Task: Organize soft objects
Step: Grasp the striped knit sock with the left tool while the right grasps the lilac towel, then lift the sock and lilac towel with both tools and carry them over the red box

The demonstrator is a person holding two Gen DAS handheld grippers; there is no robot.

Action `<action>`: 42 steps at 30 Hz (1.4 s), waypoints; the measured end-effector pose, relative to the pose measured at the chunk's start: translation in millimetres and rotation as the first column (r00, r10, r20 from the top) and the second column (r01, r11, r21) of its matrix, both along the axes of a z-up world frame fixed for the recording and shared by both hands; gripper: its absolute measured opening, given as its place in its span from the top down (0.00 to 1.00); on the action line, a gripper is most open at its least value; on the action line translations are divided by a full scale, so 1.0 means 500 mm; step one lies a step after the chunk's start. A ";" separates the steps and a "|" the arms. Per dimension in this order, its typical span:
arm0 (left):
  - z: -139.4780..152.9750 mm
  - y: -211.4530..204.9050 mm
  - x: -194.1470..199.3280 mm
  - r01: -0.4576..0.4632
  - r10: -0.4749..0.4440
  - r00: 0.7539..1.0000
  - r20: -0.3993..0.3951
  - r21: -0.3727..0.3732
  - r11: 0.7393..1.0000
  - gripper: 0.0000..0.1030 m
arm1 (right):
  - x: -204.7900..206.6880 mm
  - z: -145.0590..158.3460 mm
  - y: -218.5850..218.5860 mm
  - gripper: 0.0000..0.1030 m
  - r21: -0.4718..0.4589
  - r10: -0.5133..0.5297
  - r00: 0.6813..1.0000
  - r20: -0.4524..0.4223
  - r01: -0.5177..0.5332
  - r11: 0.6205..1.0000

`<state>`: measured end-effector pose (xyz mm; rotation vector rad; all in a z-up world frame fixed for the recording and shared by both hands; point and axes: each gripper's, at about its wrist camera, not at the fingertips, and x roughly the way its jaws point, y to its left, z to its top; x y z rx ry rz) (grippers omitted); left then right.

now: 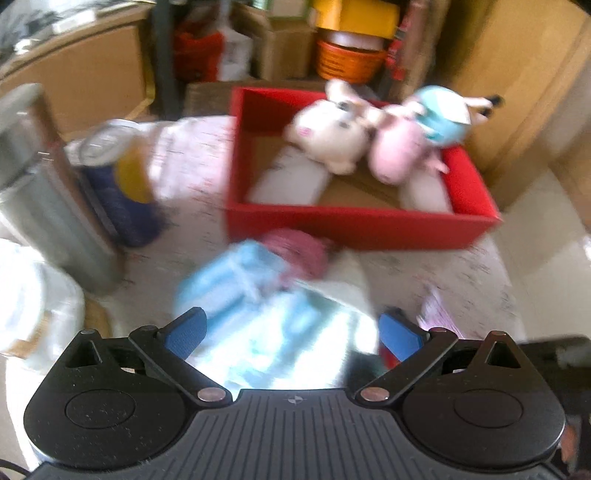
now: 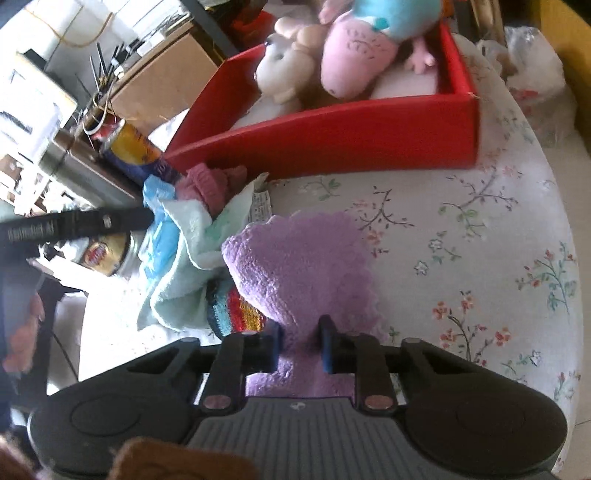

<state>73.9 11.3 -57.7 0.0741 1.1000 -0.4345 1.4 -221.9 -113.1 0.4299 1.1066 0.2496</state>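
The right gripper [image 2: 300, 345] was clamped on a purple cloth [image 2: 295, 266], its blue pads [image 2: 276, 347] pinching a narrow fold of the fleece between them. The cloth lay on a floral tablecloth [image 2: 480, 240], bunched up ahead of the jaws. Just to its left sat a striped sock [image 2: 236, 314], partly tucked under the purple edge, and beyond that a pale green towel [image 2: 184, 266] heaped together with a light blue cloth [image 2: 159, 206] and a pink knit [image 2: 210, 184]. A red box [image 2: 332, 136] stood farther back on the table, holding a white plush [image 2: 280, 70] and a pink plush [image 2: 354, 59] with a teal one [image 2: 399, 14] on top of it. A yellow and blue can [image 2: 136, 151] stood left of the box, near a steel container [image 2: 85, 166].

The left gripper [image 1: 291, 332] had its jaws wide apart, blue pads [image 1: 184, 332] on either side of the blurred heap of light blue cloth [image 1: 240, 273] and pale towel [image 1: 295, 343]; nothing was pressed between them. In this view the pink knit [image 1: 299, 251] lay just in front of the red box [image 1: 354, 221], where the white plush [image 1: 328, 136] and pink plush [image 1: 399, 151] leaned against each other. The can [image 1: 122, 166] stood to the left, beside the steel container [image 1: 40, 184]. The whole left view was smeared.
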 end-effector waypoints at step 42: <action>-0.058 -0.153 -0.080 0.118 -0.112 0.991 -0.074 0.082 0.990 0.83 | -0.012 0.024 -0.092 1.00 -0.021 -0.155 0.987 0.044 0.156 0.988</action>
